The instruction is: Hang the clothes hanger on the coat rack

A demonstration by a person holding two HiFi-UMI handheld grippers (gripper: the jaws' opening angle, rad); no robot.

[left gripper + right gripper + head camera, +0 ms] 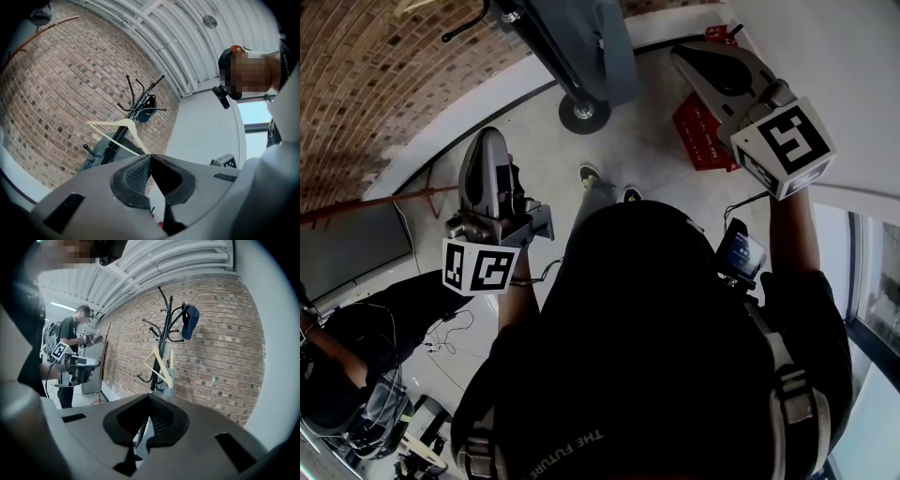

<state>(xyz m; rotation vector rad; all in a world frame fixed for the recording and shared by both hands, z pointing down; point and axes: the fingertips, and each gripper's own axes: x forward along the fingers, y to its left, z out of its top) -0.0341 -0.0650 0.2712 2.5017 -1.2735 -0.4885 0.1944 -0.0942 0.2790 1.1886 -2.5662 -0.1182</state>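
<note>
The pale clothes hanger (123,125) hangs on the black coat rack (139,102) beside the brick wall (56,93). The left tool (150,159) and the right tool (149,398) are both clenched on nothing.

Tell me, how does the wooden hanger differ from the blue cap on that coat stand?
Colour: the hanger is pale wood, while the cap is dark blue.
Height: the cap hangs near the top, and the hanger sits lower down.
Shape: the hanger is a thin open triangle, hanging tilted, while the cap is a soft, solid shape.
Shared: both hang on the black coat rack in front of the brick wall.
</note>
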